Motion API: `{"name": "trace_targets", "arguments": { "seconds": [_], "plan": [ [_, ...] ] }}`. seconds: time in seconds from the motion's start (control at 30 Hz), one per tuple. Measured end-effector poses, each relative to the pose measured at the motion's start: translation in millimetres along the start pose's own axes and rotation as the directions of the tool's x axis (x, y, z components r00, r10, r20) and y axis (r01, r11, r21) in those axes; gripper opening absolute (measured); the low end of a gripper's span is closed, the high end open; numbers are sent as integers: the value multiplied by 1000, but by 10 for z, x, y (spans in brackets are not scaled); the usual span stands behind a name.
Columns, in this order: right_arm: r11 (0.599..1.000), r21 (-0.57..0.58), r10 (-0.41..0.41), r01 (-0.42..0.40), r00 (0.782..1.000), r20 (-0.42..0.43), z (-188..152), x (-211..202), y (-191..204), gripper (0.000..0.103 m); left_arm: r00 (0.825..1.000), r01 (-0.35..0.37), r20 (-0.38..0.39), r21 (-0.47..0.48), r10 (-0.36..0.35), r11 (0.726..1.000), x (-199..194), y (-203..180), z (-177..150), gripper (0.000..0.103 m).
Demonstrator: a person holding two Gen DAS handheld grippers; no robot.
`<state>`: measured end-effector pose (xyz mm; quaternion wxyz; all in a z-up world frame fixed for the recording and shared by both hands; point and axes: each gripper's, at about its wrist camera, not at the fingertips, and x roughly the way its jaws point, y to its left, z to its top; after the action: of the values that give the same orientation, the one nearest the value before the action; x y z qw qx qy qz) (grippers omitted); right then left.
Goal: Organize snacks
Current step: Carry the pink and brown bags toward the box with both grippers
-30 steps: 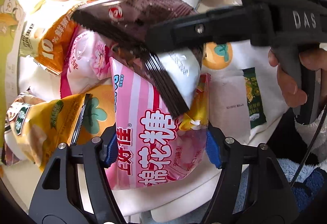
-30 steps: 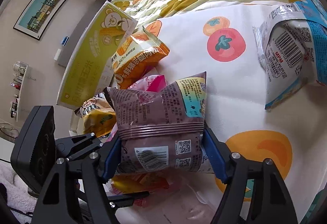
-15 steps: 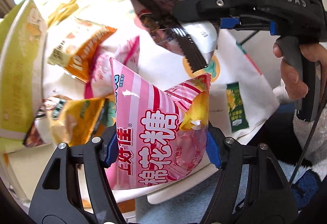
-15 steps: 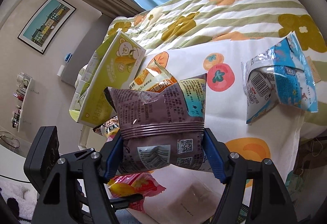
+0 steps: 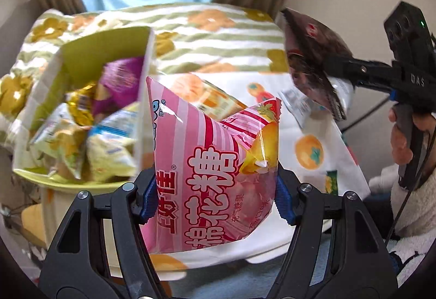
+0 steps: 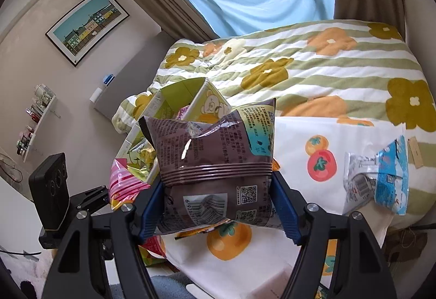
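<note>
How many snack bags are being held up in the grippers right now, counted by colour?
Pink striped plastic snack bag, in the left gripper: 1
Brown shiny plastic snack bag, in the right gripper: 1
Total: 2

Open top on the green box [image 5: 103, 53], partly filled with packets [image 5: 81, 141]; bare bedspread [image 6: 327, 67] beyond, blue-white packet [image 6: 381, 179] lying right.

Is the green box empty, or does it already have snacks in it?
Not empty. The green box lies tipped toward the camera, open, with several snack packets piled inside.
</note>
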<state>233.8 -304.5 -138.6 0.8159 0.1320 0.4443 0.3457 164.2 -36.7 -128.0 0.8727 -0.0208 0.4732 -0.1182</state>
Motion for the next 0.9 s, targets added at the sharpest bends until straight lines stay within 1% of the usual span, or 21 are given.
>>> {"name": "trace_targets", "arguments": {
  "seconds": [0.1, 0.2, 0.37, 0.47, 0.6, 0.73, 0.9],
  "plan": [
    [1000, -24, 10, -9, 1000, 22, 145, 104, 225, 69, 999, -22, 31, -27, 22, 999, -115, 351, 108, 66],
    [999, -40, 14, -12, 999, 40, 295, 250, 465, 69, 998, -45, 39, -49, 47, 998, -206, 740, 270, 66],
    [999, -44, 26, -24, 999, 43, 516, 593, 838, 69, 997, -73, 27, -61, 75, 995, -227, 1389, 562, 66],
    [999, -43, 14, -12, 999, 42, 645, 834, 1020, 69, 997, -70, 11, -69, 70, 995, -175, 1761, 755, 66],
    [999, -35, -21, 22, 999, 33, 781, 1147, 1174, 69, 998, -63, -12, -52, 62, 997, -24, 2161, 1021, 66],
    [997, -16, -72, 72, 997, 15, 862, 1447, 1261, 69, 999, -31, -39, -24, 30, 999, 195, 2420, 1261, 66],
    [987, 3, -161, 162, 987, -19, 884, 1780, 1307, 69, 996, 0, -86, 23, 2, 1000, 549, 2578, 1518, 66]
  ]
}}
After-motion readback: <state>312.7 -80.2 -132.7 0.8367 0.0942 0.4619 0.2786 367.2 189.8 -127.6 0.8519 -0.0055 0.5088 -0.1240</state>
